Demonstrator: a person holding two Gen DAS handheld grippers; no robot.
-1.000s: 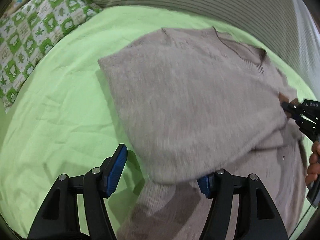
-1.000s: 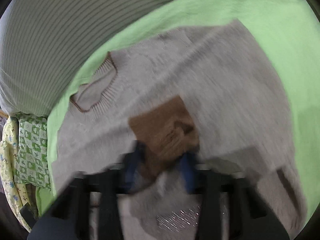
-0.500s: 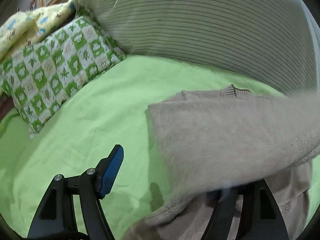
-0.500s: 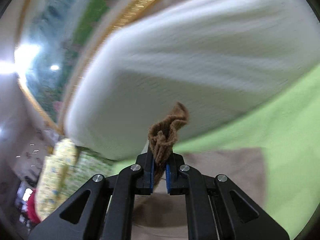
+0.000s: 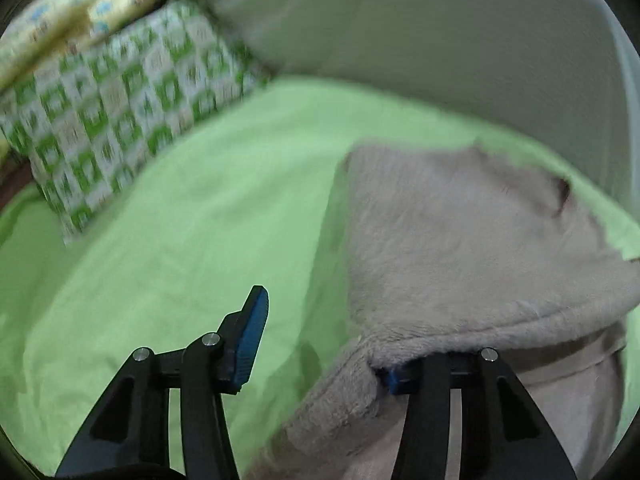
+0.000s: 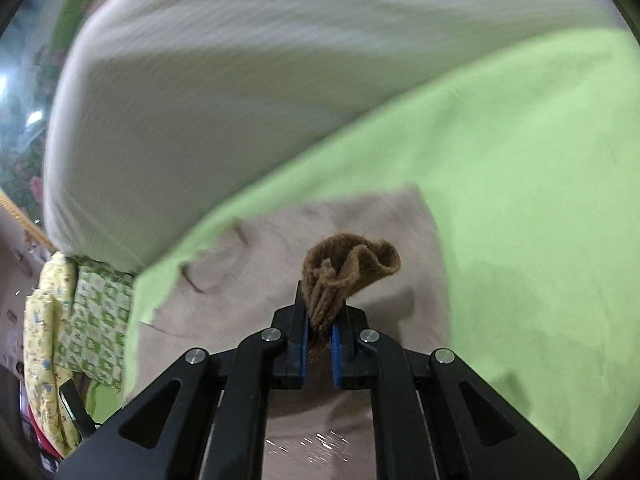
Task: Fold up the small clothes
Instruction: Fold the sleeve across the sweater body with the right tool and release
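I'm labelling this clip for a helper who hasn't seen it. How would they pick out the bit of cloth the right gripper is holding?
Find the bright green bedsheet below the big pale striped cushion; a beige sweater lies spread on it. Above the sweater, the right gripper is shut on a bunched brown ribbed cuff. It is the only dark brown, ribbed cloth there.

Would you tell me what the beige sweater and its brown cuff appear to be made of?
Beige sweater: probably soft knitted wool or acrylic, matte, with a fuzzy nap. Brown cuff: apparently ribbed knit, coarser, with parallel ridges visible.
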